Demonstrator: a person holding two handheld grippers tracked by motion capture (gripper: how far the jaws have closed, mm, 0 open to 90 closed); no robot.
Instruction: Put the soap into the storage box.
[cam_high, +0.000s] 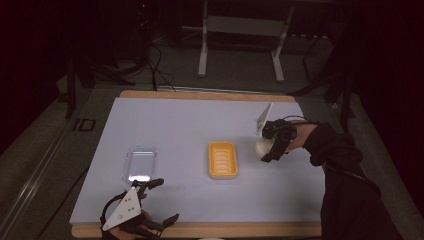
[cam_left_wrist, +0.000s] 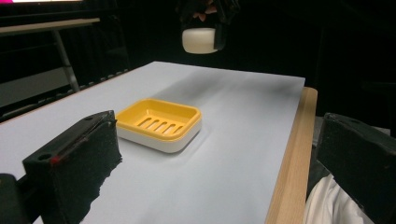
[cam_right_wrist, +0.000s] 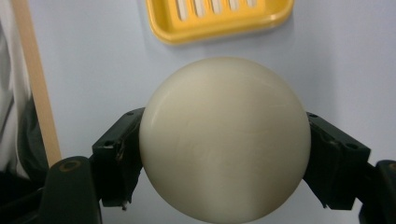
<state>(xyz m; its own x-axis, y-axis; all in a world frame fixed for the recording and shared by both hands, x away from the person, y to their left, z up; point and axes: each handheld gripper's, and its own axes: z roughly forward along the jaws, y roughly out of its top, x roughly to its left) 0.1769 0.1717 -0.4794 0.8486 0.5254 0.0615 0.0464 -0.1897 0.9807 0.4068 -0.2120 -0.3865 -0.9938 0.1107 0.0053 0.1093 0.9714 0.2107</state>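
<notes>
No legible text, label, brand, number or sign on anything.

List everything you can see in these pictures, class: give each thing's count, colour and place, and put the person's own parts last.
Soap bar: one, cream white, held above the table, right of the soap dish.
Soap dish: one, yellow on a white base, middle of the table.
Lid: one, clear, left of the soap dish.
Table: one, pale blue top with wooden edge.
Metal frame: one, grey, on the floor beyond the table.
Left gripper: one, black, near edge, open.
Right gripper: one, black, shut on the soap bar.
Sleeve: one, black, right side.
</notes>
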